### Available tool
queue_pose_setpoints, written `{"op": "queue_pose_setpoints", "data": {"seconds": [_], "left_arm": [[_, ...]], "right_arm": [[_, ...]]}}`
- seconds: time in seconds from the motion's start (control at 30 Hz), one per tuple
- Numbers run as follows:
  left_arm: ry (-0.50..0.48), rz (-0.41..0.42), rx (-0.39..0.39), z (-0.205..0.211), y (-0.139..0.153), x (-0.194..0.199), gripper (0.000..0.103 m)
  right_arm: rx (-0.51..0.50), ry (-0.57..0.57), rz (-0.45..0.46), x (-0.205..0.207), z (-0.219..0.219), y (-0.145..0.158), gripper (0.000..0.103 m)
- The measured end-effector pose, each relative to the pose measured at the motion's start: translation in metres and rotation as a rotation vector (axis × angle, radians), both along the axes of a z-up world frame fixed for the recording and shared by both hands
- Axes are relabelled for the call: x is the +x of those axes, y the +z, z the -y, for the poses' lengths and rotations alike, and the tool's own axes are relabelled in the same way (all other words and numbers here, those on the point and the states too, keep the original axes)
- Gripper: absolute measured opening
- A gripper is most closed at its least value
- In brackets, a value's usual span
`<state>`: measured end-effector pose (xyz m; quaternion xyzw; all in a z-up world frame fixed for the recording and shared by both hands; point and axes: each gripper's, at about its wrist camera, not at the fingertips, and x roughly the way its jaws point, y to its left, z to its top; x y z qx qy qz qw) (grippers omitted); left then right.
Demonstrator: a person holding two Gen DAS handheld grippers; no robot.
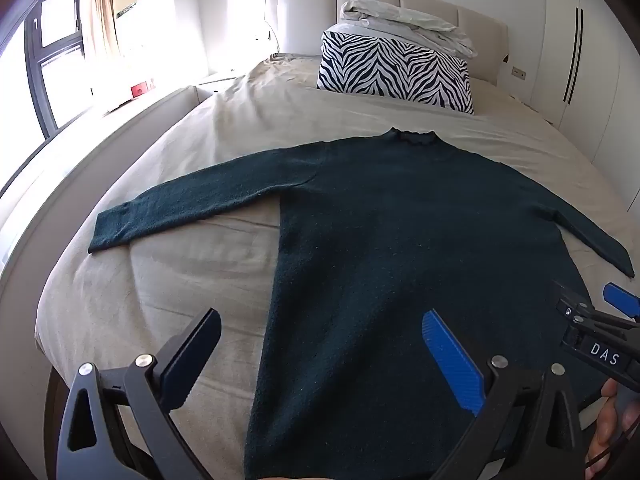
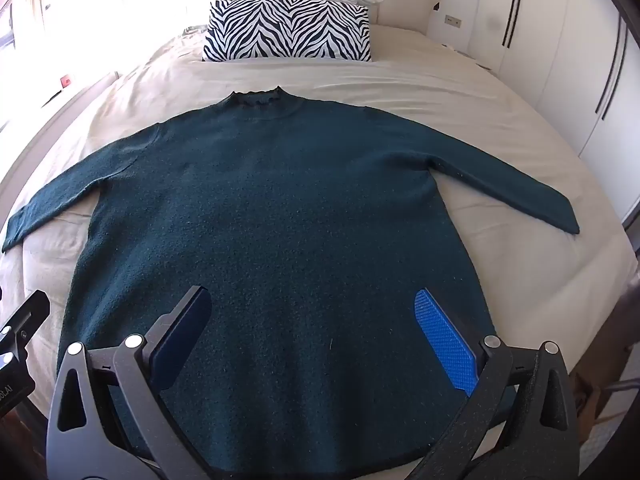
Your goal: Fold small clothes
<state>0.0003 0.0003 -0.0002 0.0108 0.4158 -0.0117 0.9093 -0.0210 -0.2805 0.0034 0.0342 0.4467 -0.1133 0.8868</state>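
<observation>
A dark teal long-sleeved sweater (image 1: 400, 220) lies flat on the bed, collar toward the headboard, both sleeves spread out to the sides. It also shows in the right wrist view (image 2: 280, 200). My left gripper (image 1: 320, 344) is open and empty above the sweater's lower left edge. My right gripper (image 2: 312, 320) is open and empty above the sweater's lower middle near the hem. The right gripper's tip also shows in the left wrist view (image 1: 600, 312), at the right edge.
The bed has a beige sheet (image 1: 180, 280). A zebra-print pillow (image 1: 396, 68) with a crumpled white duvet (image 1: 408, 24) on it stands at the headboard. A window (image 1: 52, 60) is at the left, white wardrobes (image 2: 560, 60) at the right.
</observation>
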Motion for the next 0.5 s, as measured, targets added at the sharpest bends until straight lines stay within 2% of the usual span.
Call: {"op": "queue_pose_setpoints", "data": {"seconds": [0.5], "left_arm": [[0.007,0.007,0.003,-0.0006,-0.0006,-0.0018,0.103]], "right_arm": [[-0.009,0.002,-0.004,-0.0025,-0.0056,0.0020,0.103]]}}
